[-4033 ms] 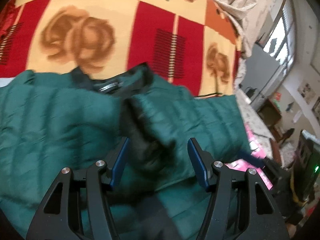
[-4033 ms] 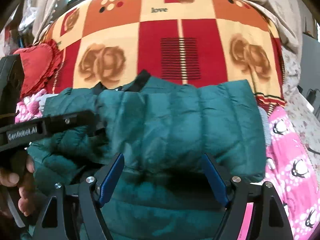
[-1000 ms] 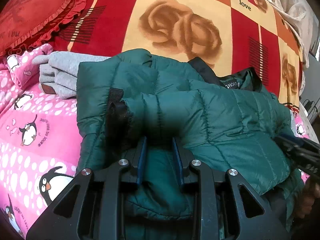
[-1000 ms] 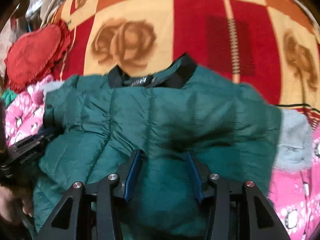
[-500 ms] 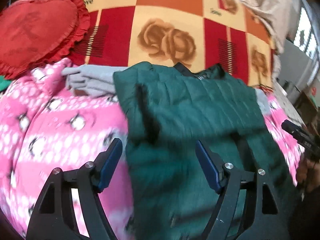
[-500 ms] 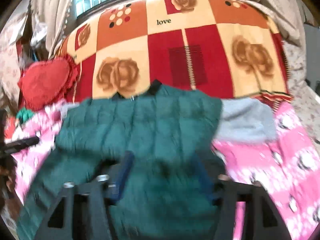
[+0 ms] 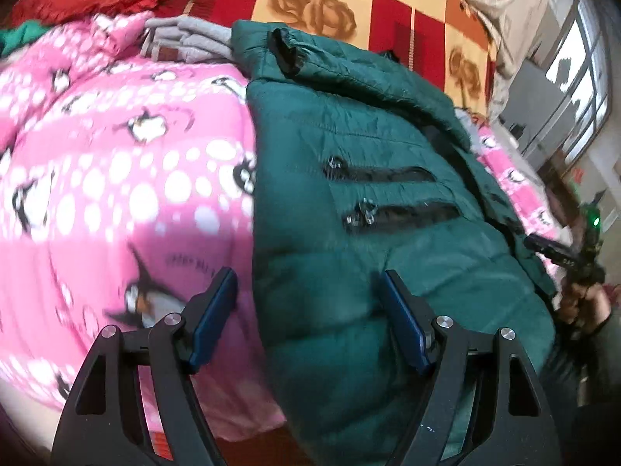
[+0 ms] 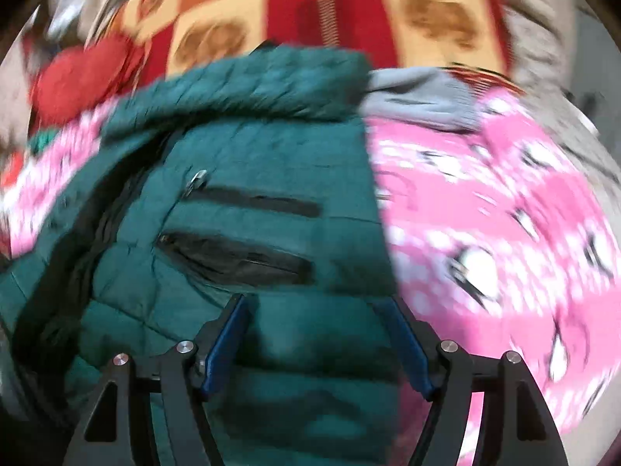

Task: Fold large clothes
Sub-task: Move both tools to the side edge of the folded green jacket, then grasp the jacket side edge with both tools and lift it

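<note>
A dark green puffer jacket lies on a pink penguin blanket, its sleeves folded in over the chest and its two black pocket zips showing. It also fills the right wrist view. My left gripper is open over the jacket's lower left edge, one finger over the blanket. My right gripper is open over the jacket's lower right part, near its right edge. Neither holds anything. The right gripper and hand also show at the far right of the left wrist view.
A grey folded garment lies under the jacket's top and shows in the left wrist view too. A red heart cushion sits at the left. A red and orange rose quilt lies behind.
Both grippers let go of the folded sleeves, opened, and drew back down to the jacket's lower part. The sleeves now lie across the chest.
</note>
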Motion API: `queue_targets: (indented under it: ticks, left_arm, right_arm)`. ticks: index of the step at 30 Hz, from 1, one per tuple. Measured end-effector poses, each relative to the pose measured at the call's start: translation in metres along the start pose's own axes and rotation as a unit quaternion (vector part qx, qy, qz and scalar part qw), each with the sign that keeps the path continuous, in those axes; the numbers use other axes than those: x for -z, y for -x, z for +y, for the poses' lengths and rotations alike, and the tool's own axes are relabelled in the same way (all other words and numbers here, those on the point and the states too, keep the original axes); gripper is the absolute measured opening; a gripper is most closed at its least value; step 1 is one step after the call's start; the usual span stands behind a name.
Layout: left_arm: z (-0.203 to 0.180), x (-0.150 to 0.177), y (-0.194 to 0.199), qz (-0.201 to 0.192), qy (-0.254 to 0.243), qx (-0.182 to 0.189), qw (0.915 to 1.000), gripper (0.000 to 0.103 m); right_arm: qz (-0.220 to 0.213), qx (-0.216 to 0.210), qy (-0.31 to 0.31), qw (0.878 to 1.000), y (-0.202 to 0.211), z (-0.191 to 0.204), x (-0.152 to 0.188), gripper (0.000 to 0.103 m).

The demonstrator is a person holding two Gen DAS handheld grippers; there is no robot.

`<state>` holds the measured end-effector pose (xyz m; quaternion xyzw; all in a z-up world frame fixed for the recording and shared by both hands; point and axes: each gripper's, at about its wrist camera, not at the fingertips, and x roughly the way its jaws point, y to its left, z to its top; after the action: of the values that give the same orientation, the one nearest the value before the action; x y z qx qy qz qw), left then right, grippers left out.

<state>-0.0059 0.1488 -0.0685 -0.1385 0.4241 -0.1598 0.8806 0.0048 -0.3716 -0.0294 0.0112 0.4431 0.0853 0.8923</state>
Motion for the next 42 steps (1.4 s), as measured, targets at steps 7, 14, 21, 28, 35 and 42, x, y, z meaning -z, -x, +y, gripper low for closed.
queue_targets:
  ticks: [7, 14, 21, 28, 35, 42]
  left_arm:
    - [0.005, 0.007, -0.001, 0.027, 0.062, 0.101, 0.9926, 0.076]
    - [0.003, 0.015, 0.004, 0.007, 0.067, 0.11, 0.9916, 0.047]
    - [-0.004, 0.017, 0.002, 0.011, 0.043, 0.089, 0.9951, 0.041]
    - [0.022, 0.024, -0.009, 0.024, 0.109, 0.148, 0.9827, 0.051]
    - [0.034, 0.034, -0.002, 0.04, 0.129, 0.199, 0.9707, 0.051]
    - [0.011, 0.011, -0.001, 0.007, 0.113, 0.191, 0.9751, 0.049]
  right_arm:
    - [0.008, -0.113, -0.085, 0.99, 0.002, -0.025, 0.038, 0.075]
    - [-0.036, -0.202, -0.086, 0.975, 0.014, -0.014, 0.035, 0.072]
    - [0.013, -0.139, -0.086, 0.986, -0.009, -0.007, 0.041, 0.075]
    - [-0.024, -0.18, -0.048, 0.982, 0.007, 0.005, 0.037, 0.07]
    - [0.01, -0.157, -0.064, 0.985, -0.015, 0.004, 0.04, 0.07]
    - [-0.049, -0.181, -0.055, 0.981, 0.007, 0.004, 0.038, 0.062]
